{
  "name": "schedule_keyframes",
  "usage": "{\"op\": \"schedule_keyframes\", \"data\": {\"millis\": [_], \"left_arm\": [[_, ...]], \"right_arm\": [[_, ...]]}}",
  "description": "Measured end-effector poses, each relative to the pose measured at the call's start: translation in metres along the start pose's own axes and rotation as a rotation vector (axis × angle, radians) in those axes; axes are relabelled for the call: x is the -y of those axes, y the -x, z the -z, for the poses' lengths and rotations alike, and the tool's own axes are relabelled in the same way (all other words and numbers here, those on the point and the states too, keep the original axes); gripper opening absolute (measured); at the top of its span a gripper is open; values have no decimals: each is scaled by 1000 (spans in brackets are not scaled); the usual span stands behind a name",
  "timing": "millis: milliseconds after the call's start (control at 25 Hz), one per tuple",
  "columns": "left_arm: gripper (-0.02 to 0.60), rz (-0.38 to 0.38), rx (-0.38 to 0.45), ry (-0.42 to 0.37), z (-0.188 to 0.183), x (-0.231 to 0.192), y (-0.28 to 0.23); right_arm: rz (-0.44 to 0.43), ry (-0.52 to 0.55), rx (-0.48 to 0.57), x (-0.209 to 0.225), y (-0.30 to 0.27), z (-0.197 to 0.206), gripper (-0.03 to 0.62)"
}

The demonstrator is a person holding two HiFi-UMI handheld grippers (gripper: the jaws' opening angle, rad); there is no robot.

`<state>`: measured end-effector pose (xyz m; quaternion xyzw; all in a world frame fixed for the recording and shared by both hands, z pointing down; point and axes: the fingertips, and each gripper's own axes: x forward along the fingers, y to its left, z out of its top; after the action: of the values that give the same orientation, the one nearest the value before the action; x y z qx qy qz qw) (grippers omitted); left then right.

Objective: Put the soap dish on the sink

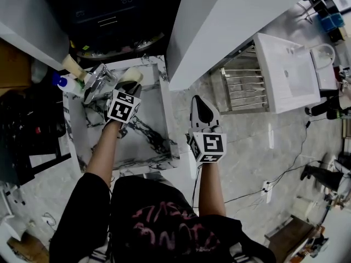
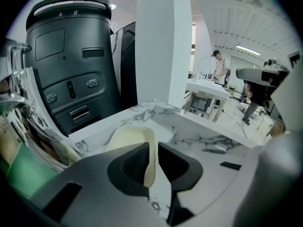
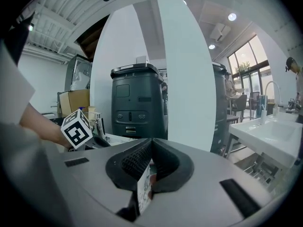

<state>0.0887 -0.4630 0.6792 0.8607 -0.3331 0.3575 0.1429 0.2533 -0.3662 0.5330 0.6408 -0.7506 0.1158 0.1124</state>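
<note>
The cream soap dish is at the back ledge of the marble sink, just right of the chrome tap. My left gripper is shut on the dish's right rim; in the left gripper view the rim of the dish runs between the two jaws of that gripper. Whether the dish rests on the marble I cannot tell. My right gripper hangs over the floor right of the sink, shut on a small white printed packet that pokes out below the gripper.
A blue-capped bottle and a tan one stand left of the tap. A dark bin is behind the sink and a white column to its right. A white basin unit stands far right, and cables lie on the floor.
</note>
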Motion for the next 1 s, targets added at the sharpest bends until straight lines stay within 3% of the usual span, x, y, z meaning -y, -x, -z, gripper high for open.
{"op": "schedule_keyframes", "data": {"millis": [440, 1000], "left_arm": [[95, -28, 74, -16, -20, 7, 37], [27, -112, 285, -22, -62, 26, 140]], "right_arm": [[-17, 5, 24, -14, 12, -10, 14], [-39, 34, 77, -43, 49, -34, 14]]}}
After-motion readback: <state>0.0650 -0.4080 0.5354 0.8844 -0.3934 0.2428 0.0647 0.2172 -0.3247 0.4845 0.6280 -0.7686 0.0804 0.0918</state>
